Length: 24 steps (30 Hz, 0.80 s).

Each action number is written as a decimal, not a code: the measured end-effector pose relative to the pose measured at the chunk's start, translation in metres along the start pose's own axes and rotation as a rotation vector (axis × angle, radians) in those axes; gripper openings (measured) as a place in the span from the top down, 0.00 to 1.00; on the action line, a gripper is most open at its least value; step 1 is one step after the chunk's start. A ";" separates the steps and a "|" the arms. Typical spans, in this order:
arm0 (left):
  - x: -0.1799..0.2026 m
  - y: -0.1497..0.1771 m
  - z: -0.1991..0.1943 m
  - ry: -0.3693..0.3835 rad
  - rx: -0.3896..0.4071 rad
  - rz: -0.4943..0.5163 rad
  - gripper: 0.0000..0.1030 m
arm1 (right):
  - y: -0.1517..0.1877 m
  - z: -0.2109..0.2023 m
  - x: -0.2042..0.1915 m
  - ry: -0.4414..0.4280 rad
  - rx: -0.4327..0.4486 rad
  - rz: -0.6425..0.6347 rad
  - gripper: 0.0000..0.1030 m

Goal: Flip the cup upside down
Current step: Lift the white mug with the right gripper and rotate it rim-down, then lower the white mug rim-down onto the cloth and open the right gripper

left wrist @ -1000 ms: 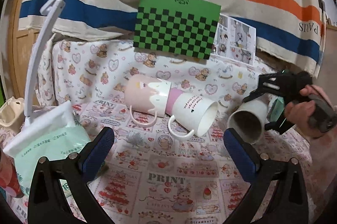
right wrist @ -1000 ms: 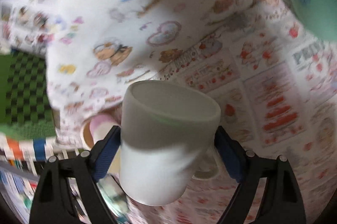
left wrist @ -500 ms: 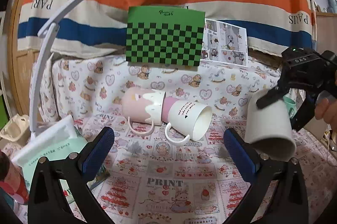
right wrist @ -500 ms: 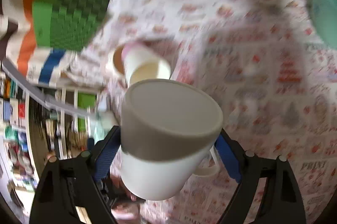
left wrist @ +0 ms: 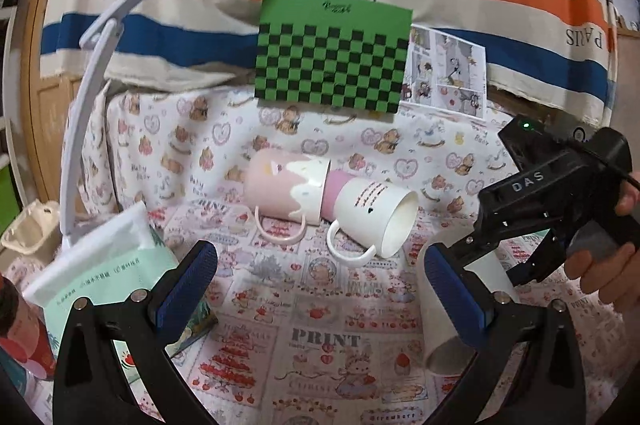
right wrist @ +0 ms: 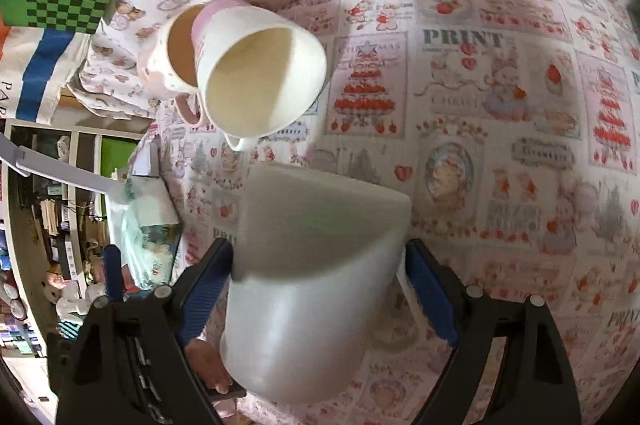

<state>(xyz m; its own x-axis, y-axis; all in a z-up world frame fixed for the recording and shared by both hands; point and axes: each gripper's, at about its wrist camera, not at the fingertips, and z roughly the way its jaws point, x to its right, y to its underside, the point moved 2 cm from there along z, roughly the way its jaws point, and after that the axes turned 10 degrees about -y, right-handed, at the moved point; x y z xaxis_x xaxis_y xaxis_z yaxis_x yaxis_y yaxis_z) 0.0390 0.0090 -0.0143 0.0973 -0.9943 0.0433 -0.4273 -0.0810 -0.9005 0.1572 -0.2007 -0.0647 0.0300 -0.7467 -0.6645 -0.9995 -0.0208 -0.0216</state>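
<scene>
My right gripper (right wrist: 320, 289) is shut on a plain white cup (right wrist: 316, 285), gripping its sides. The cup is upside down, base up and rim toward the patterned cloth. In the left wrist view the same cup (left wrist: 460, 309) stands mouth down at the right, low over or on the cloth, with the right gripper (left wrist: 504, 257) clamped on its upper part. My left gripper (left wrist: 320, 289) is open and empty, held above the cloth in front of the other cups.
Two nested mugs lie on their sides mid-table, a pink one (left wrist: 280, 185) and a white one (left wrist: 376, 217). A mint tissue pack (left wrist: 100, 273) lies at left. A white lamp arm (left wrist: 104, 37) arches over. A green checkered board (left wrist: 332, 53) leans at the back.
My right gripper has turned the white cup from lying sideways to mouth down and lowered it toward the cloth. The left gripper has stayed open and nearly still.
</scene>
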 end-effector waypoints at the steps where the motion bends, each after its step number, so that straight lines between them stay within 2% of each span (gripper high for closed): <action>1: 0.000 0.001 0.001 0.003 -0.010 0.000 0.00 | -0.001 0.003 -0.001 -0.007 0.001 -0.007 0.16; 4: 0.002 0.002 0.005 0.018 -0.035 0.011 0.00 | 0.008 0.001 -0.004 -0.024 0.025 -0.091 0.13; 7: 0.003 0.002 0.003 0.021 -0.027 0.015 0.00 | 0.029 -0.021 -0.001 -0.013 0.149 -0.182 0.08; 8: 0.004 0.002 0.002 0.021 -0.023 0.017 0.00 | 0.041 -0.035 -0.002 0.048 0.259 -0.260 0.04; 10: 0.005 0.002 -0.001 0.021 -0.012 0.026 0.00 | 0.065 -0.057 -0.002 0.191 0.477 -0.402 0.01; 11: 0.007 0.002 -0.003 0.020 -0.002 0.035 0.00 | 0.075 -0.064 -0.002 0.230 0.563 -0.459 0.00; 13: 0.012 0.002 -0.008 0.018 0.026 0.058 0.00 | 0.094 -0.077 0.003 0.267 0.708 -0.560 0.00; 15: 0.018 0.003 -0.016 0.022 0.067 0.090 0.00 | 0.106 -0.087 0.013 0.282 0.811 -0.596 0.00; 20: 0.028 0.003 -0.035 0.033 0.158 0.139 0.00 | 0.114 -0.098 0.030 0.298 0.941 -0.633 0.00; 24: 0.024 0.001 -0.025 0.020 0.116 0.119 0.00 | 0.118 -0.108 0.032 0.324 1.009 -0.668 0.00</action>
<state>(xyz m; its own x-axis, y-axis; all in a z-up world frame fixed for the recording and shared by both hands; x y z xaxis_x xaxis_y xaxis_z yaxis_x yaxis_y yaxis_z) 0.0180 -0.0162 -0.0033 0.0334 -0.9977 -0.0590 -0.3280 0.0448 -0.9436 0.0398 -0.2987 -0.0080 0.3846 -0.9184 -0.0927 -0.3374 -0.0464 -0.9402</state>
